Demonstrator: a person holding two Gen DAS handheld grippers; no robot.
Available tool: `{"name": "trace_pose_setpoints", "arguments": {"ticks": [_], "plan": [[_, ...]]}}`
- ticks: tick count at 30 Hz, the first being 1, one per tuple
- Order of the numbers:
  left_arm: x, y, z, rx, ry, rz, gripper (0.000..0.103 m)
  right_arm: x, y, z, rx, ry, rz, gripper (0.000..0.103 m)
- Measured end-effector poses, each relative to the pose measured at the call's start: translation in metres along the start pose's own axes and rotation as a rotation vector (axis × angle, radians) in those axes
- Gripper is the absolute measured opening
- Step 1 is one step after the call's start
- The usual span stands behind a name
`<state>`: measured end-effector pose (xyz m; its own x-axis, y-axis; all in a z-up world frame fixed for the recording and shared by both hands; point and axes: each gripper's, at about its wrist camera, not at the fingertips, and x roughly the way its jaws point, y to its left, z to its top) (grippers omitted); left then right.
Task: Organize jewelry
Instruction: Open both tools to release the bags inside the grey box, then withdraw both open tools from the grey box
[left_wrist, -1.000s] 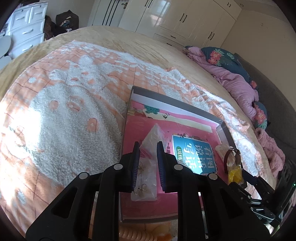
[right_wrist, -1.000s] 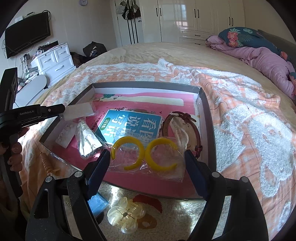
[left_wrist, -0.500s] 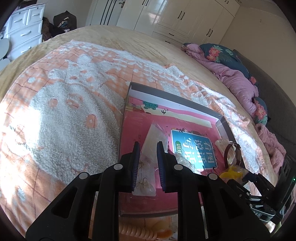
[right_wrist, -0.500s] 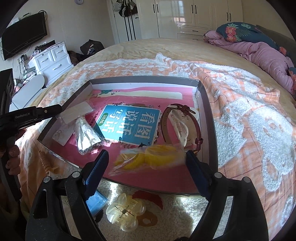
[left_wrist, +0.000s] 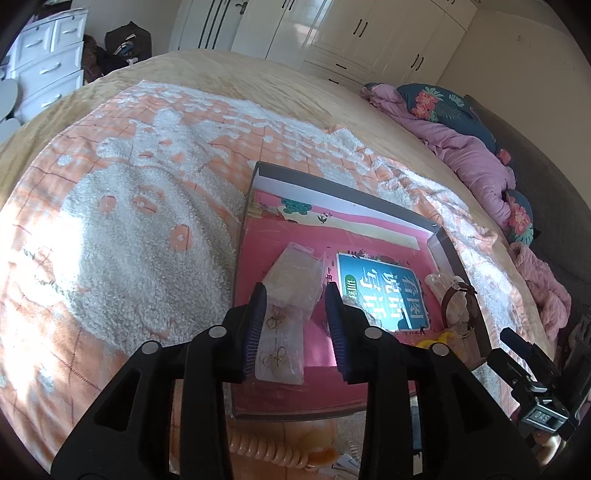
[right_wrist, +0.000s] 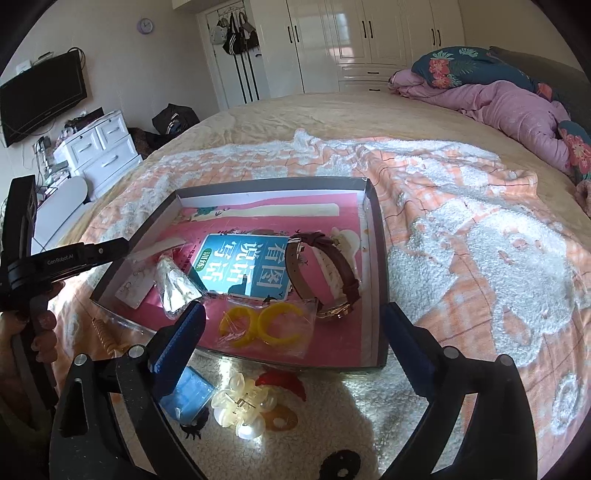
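A shallow grey box (right_wrist: 378, 236) with a pink bottom lies on the bed. In it are a clear bag of gold earrings on a card (left_wrist: 282, 347), a second clear bag (left_wrist: 295, 275), a crumpled silvery bag (right_wrist: 173, 284), a bag with yellow rings (right_wrist: 266, 325) and a brown-strap watch (right_wrist: 328, 273). My left gripper (left_wrist: 295, 325) is open just above the earring bag, holding nothing. My right gripper (right_wrist: 291, 332) is wide open and empty over the box's near edge. A pale hair claw (right_wrist: 240, 406), a blue packet (right_wrist: 188, 391) and a red clip (right_wrist: 284, 382) lie on the blanket before the box.
A teal booklet (right_wrist: 243, 266) lies in the box's middle. A peach spiral hair tie (left_wrist: 266, 448) lies by the box's near left corner. A pink quilt and floral pillows (right_wrist: 517, 99) are piled at the bed's far right. White drawers (right_wrist: 99, 147) stand left of the bed.
My left gripper has opened and let go of the earring bag, which now lies in the box. The yellow ring bag has dropped from between my right fingers into the box.
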<state>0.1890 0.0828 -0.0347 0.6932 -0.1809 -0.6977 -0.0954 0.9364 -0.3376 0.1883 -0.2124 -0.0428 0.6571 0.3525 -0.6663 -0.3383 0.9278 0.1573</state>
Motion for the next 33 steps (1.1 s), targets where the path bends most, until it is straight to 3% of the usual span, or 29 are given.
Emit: {"name": "trace_pose_setpoints", "arguments": {"ticks": [3,8,10,11,12,17,33], "plan": [[-0.005,-0.003,-0.001,0.008,-0.005,-0.001,0.034,-0.009,-0.003,0.001,0.009,-0.014,0.0,0.096],[-0.018,-0.009,-0.004,0.015,-0.017,-0.006,0.058,-0.023,-0.007,0.001,0.016,-0.038,-0.001,0.096],[-0.025,-0.012,-0.004,0.017,-0.03,-0.011,0.061,-0.028,-0.008,0.0,0.015,-0.046,-0.001,0.097],[-0.029,-0.014,-0.005,0.019,-0.034,-0.01,0.073,-0.031,-0.008,0.0,0.015,-0.05,-0.002,0.097],[-0.032,-0.015,-0.005,0.02,-0.037,-0.009,0.078,-0.033,-0.009,0.001,0.016,-0.055,-0.002,0.097],[-0.048,-0.022,-0.008,0.031,-0.052,-0.008,0.089,-0.047,-0.009,0.002,0.008,-0.08,0.007,0.097],[-0.099,-0.03,-0.019,0.043,-0.101,-0.011,0.093,-0.09,-0.008,0.003,-0.013,-0.144,0.008,0.097]]}}
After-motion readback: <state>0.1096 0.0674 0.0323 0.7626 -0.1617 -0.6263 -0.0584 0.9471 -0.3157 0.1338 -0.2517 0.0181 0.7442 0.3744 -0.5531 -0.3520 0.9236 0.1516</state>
